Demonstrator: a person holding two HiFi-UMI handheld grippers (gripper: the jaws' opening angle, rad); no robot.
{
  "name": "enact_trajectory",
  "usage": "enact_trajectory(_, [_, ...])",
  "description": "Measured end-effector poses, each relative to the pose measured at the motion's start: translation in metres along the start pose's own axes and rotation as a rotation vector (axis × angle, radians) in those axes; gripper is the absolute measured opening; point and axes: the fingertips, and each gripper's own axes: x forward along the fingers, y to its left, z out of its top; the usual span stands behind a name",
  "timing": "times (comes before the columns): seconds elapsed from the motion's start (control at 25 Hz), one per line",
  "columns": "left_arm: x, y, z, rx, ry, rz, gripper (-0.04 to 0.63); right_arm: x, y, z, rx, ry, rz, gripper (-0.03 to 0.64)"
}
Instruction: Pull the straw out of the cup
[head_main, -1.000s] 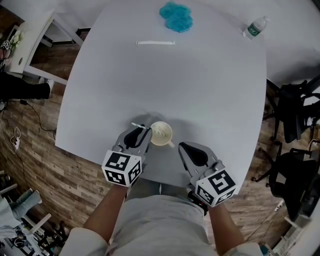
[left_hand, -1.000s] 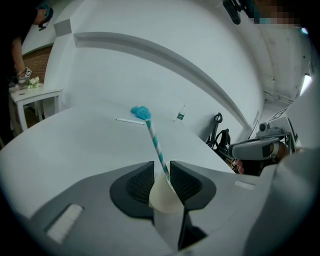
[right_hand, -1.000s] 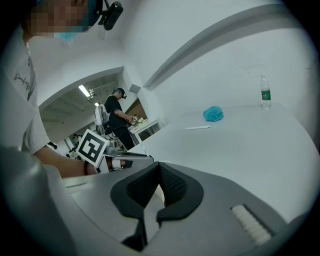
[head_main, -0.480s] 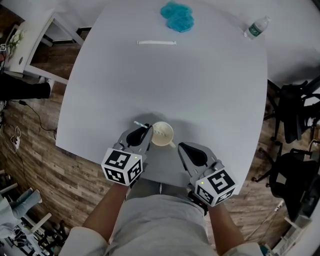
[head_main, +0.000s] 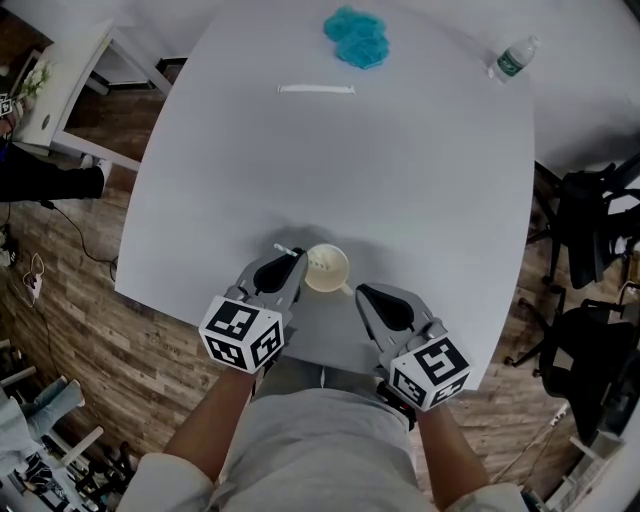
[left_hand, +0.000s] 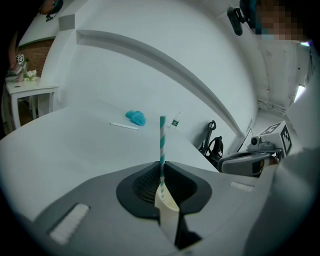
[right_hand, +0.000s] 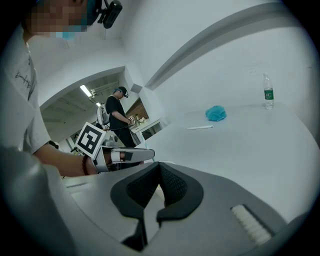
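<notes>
A cream cup (head_main: 327, 268) stands near the table's front edge. A teal-and-white striped straw (left_hand: 162, 142) rises from it, and its tip (head_main: 283, 248) leans out to the cup's left. My left gripper (head_main: 297, 256) is at the cup's left side. Its jaws have just been closing, and in the left gripper view (left_hand: 162, 169) they are shut on the straw. A cream part of the cup (left_hand: 167, 207) shows in the gap below the straw. My right gripper (head_main: 362, 291) rests to the cup's right, shut with nothing in it (right_hand: 159, 167).
At the table's far end lie a blue cloth (head_main: 355, 38), a thin white stick (head_main: 316, 89) and a water bottle (head_main: 511, 58). Black chairs (head_main: 590, 240) stand to the right and a small white side table (head_main: 60, 95) to the left. A person (right_hand: 119, 117) stands in the background.
The left gripper's jaws have narrowed from wide open to closed round the straw. The straw tip has shifted slightly to the right. The right gripper has stayed put.
</notes>
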Motion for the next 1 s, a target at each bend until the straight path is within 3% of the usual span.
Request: enact_trajectory(1.0, [-0.049,-0.037,0.032,0.091,-0.125,0.030,0.044,-0.043,0.015,0.009,-0.049,-0.065,-0.012,0.006])
